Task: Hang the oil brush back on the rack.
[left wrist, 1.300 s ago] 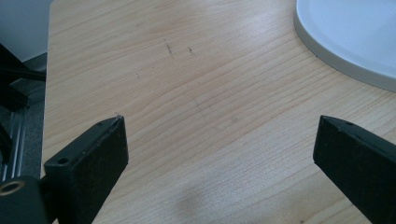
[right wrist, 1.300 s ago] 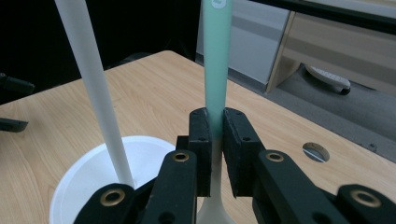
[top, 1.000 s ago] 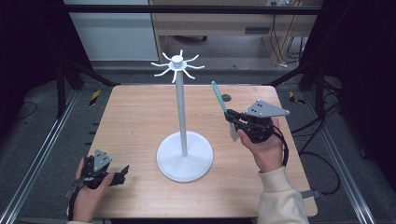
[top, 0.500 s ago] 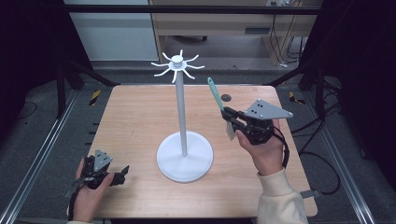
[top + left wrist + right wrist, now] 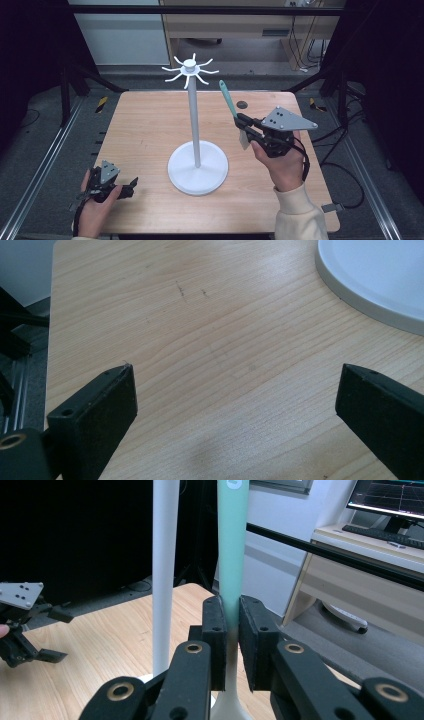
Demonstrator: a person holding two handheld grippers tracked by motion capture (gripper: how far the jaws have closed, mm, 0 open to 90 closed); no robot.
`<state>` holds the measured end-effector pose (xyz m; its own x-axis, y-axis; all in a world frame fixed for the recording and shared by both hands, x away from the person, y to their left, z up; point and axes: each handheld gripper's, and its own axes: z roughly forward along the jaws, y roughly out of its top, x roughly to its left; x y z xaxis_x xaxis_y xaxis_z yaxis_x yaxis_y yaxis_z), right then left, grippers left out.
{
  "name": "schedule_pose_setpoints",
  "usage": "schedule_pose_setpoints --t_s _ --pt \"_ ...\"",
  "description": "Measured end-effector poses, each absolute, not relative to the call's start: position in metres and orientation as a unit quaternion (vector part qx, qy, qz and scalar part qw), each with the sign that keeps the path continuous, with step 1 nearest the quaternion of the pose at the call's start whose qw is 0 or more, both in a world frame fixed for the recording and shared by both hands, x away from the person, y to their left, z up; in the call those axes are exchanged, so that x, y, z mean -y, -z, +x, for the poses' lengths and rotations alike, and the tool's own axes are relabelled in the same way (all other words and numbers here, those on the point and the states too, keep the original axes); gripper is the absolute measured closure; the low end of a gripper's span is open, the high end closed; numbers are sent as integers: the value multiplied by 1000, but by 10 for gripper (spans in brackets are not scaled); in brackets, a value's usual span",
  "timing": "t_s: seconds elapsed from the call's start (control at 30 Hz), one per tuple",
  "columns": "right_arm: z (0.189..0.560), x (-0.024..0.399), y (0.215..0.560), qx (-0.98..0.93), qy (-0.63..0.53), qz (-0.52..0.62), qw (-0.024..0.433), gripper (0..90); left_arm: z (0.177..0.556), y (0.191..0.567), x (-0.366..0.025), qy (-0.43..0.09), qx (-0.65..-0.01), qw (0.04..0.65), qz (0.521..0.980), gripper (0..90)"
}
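The right claw (image 5: 242, 121) pinches a green spatula (image 5: 228, 98) upright, just right of the stand (image 5: 192, 111), handle raised toward its hooks, likely for hanging. The left claw (image 5: 131, 183) rests spread on the desk (image 5: 145, 125) left of the stand.

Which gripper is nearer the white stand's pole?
Right. The right gripper, clamped on a green-handled utensil, is raised just right of the pole; the left gripper rests open at the table's near-left corner.

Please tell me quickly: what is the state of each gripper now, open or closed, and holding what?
Left gripper: open, jaws wide apart above the wooden table, holding nothing.
Right gripper: closed on the mint-green utensil with a white end, held upright.
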<state>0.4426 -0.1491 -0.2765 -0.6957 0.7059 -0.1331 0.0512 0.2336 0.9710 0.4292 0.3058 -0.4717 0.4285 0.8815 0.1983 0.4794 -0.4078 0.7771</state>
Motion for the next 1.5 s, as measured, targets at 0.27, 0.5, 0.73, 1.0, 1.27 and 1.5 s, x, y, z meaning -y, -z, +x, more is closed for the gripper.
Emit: schedule_pose_setpoints --t_s 0.27,0.5,0.73,1.0,1.27,1.5 --pt "436 148 271 -718 -576 254 297 821 429 472 -305 -307 -434 325 782 27" --pt "431 149 265 -706 -593 248 297 821 429 472 -305 -307 -433 324 784 27" --pt "425 143 261 -708 -598 234 292 821 429 472 -305 -306 -433 324 784 27" --pt "422 138 260 -711 -603 224 284 821 429 472 -305 -306 -432 324 784 27" --pt "421 133 260 -715 -603 217 280 821 429 472 -304 -305 -432 323 785 27" --pt "423 128 260 -719 -599 217 277 821 429 472 -304 -306 -431 323 785 27"
